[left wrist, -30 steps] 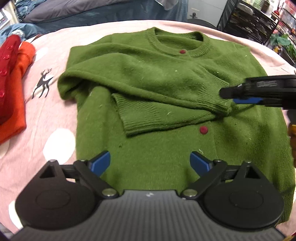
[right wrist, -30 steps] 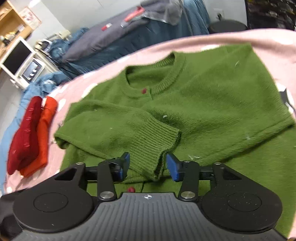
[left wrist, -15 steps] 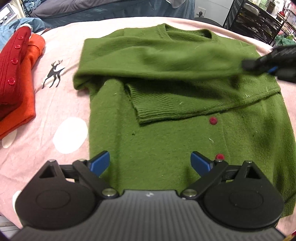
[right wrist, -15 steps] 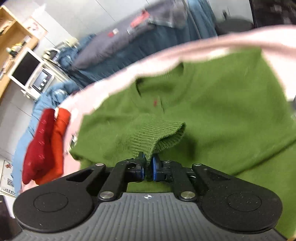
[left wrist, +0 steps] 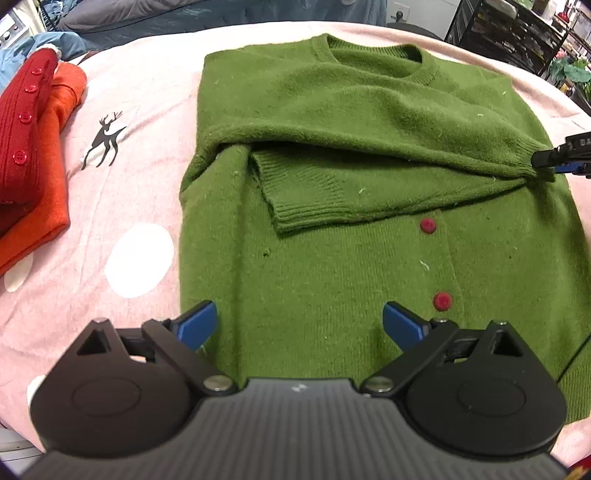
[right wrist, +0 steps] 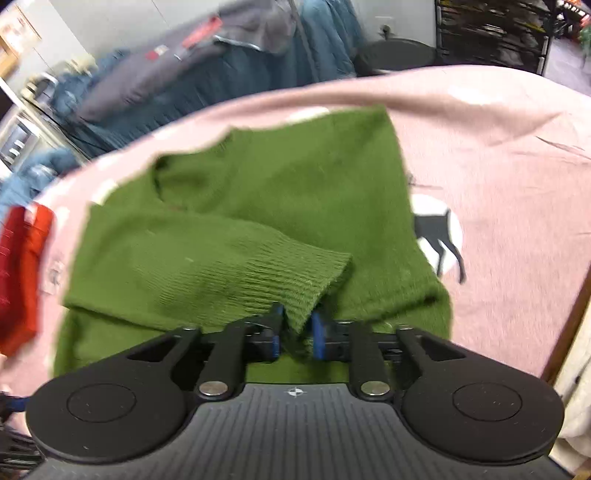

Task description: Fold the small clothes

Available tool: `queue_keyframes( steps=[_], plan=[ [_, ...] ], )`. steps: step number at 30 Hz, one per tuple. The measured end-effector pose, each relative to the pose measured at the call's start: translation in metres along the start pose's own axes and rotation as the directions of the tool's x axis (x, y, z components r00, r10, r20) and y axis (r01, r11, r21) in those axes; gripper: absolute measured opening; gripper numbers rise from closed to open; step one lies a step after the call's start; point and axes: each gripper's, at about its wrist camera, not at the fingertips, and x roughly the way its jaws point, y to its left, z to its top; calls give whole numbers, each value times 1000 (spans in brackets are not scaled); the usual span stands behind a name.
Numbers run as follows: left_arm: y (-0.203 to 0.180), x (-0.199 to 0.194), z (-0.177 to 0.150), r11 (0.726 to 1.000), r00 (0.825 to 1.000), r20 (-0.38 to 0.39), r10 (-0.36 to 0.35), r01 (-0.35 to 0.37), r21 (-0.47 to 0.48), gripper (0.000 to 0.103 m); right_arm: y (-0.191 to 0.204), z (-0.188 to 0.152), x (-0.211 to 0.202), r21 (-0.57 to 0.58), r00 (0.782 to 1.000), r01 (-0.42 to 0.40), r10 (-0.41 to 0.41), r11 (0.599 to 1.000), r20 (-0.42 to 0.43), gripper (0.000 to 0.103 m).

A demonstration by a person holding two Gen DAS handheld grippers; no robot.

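A green knit cardigan (left wrist: 332,266) with red buttons lies flat on the pink cloth, both sleeves folded across its chest. My right gripper (right wrist: 298,334) is shut on the ribbed cuff (right wrist: 295,284) of the upper sleeve and holds it stretched to the cardigan's right edge; its tip shows in the left wrist view (left wrist: 554,162). My left gripper (left wrist: 299,326) is open and empty, hovering over the cardigan's lower hem.
A red and an orange folded garment (left wrist: 33,140) lie stacked at the left. The pink cloth (left wrist: 140,110) has white dots and deer prints. Dark racks (left wrist: 517,33) and piled clothes (right wrist: 221,62) stand beyond the table.
My right gripper closed on the upper sleeve's cuff and pulled it rightward across the chest to the cardigan's right edge. My left gripper stayed open and drew back slightly.
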Motion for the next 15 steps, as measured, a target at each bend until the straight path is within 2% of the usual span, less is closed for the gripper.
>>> queue_keyframes(
  steps=[3,6,7,9,10,12,15],
  plan=[
    [0,-4,-1,1000,1000,21,11,-11,0,98,6,-1,-6,-8,998,54,-54,999,24,47],
    [4,-6,-2,999,999,32,28,-27,-21,99,12,-6,-29,-14,984,108,-105,994,142,47],
    [6,-6,-1,999,999,31,32,-31,-30,99,16,-8,-36,-18,976,106,-101,994,191,47],
    [8,-6,-2,999,999,30,33,-32,-43,99,25,-13,-45,-68,968,57,-38,996,248,46],
    [8,-7,-3,999,999,32,30,-29,-44,99,31,-12,-44,-124,967,39,-6,992,254,46],
    [4,-8,-4,999,999,37,26,-25,-34,99,49,-15,-37,-238,968,51,11,970,253,46],
    [-3,-9,-6,1000,999,35,17,-16,-6,99,64,-18,-13,-308,983,50,8,950,181,46]
  ],
)
